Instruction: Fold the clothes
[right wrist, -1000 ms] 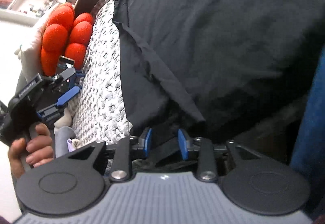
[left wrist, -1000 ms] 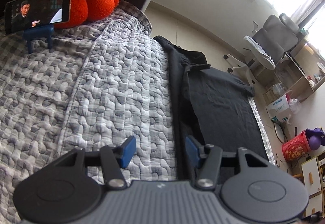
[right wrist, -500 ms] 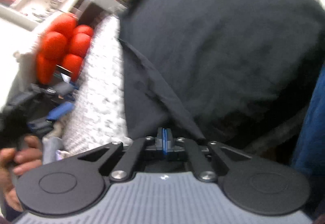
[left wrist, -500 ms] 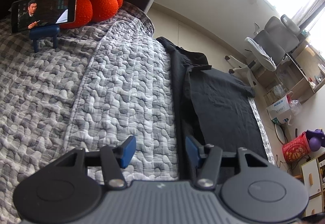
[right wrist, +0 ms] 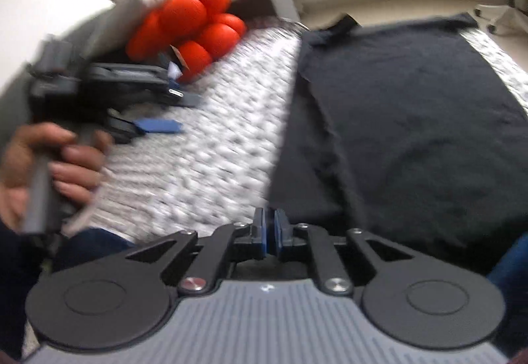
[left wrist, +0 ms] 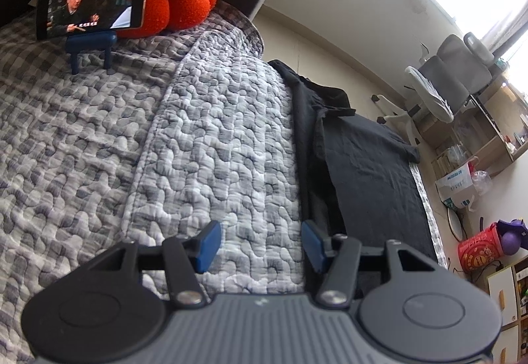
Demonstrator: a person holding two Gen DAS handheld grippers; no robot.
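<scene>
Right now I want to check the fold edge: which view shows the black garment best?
The left wrist view: the garment is sharp there, its folded edge and collar clear on the quilt. The right wrist view shows more of its flat spread, but motion-blurred.

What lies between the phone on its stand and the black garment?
Only bare grey quilted bedspread separates the phone from the black garment, as the left wrist view shows; nothing else sits on that stretch.
</scene>
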